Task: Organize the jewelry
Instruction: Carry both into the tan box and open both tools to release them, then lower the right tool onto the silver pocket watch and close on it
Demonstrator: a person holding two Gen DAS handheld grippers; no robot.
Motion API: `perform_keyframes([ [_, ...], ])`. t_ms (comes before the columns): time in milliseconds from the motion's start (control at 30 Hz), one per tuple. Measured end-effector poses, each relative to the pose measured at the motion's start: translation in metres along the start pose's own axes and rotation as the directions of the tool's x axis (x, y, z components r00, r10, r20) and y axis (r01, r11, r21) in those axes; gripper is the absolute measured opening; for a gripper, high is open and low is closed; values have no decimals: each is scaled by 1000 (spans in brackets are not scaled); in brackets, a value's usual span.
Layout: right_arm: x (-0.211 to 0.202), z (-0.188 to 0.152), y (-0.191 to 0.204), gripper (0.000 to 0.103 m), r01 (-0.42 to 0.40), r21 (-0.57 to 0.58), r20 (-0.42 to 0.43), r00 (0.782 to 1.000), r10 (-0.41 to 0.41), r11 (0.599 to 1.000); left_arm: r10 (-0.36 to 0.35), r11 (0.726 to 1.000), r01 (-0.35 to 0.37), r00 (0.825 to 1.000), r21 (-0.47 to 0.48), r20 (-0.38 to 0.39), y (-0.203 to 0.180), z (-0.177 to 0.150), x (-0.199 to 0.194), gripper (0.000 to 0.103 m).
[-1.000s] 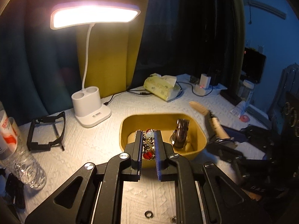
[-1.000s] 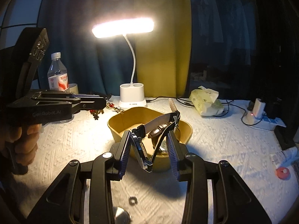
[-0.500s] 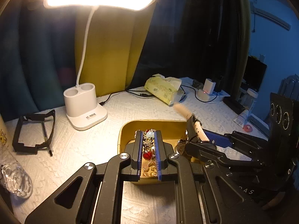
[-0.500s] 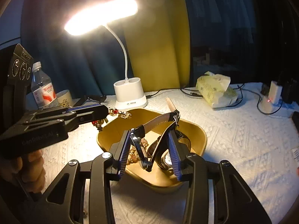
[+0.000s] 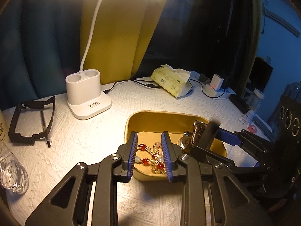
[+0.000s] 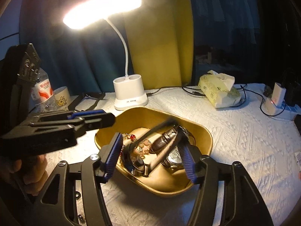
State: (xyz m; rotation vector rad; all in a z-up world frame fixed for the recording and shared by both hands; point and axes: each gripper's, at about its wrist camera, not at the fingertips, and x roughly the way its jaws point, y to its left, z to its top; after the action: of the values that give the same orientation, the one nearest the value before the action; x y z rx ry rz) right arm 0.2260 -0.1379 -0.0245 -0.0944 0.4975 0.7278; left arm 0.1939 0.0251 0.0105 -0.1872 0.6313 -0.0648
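Count, both wrist views:

- Yellow tray [image 5: 131, 120]: 1.
- Beaded bracelet [image 5: 150, 155], red and pale beads on gold links: 1 strand visible; could be more tangled together, cannot tell.
- Watches [image 6: 169, 146] in the tray: at least 2 dials seen; exact number unclear.
- Desk lamp [image 5: 85, 96]: 1, with 2 round cups in its base.
- Tissue pack [image 5: 172, 83]: 1.
- Water bottle [image 6: 42, 92]: 1.
- Mug [image 6: 62, 98]: 1.
- Black frame [image 5: 32, 120]: 1.
- Pen [image 5: 45, 130]: 1.
- White charger [image 5: 216, 83]: 1.
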Motion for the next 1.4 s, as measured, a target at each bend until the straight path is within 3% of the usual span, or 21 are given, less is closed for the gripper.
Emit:
perform_keyframes([
  [233, -17, -3, -2, 72, 41, 10, 5, 999, -41, 999, -12, 1000, 12, 1000, -12, 20, 2, -8, -23, 30],
  [600, -46, -22, 13, 73, 72, -5, -2, 997, -72, 997, -28, 999, 26, 998, 23, 60, 0, -33, -56, 31],
  [1033, -71, -55, 15, 73, 127, 44, -70, 990, -124, 991, -59, 998, 58, 997, 28, 48, 1, -62, -80, 31],
  [1400, -74, -84, 33, 72, 99, 12, -162, 982, -96, 995, -62, 997, 61, 998, 45, 22, 1, -82, -83, 31],
])
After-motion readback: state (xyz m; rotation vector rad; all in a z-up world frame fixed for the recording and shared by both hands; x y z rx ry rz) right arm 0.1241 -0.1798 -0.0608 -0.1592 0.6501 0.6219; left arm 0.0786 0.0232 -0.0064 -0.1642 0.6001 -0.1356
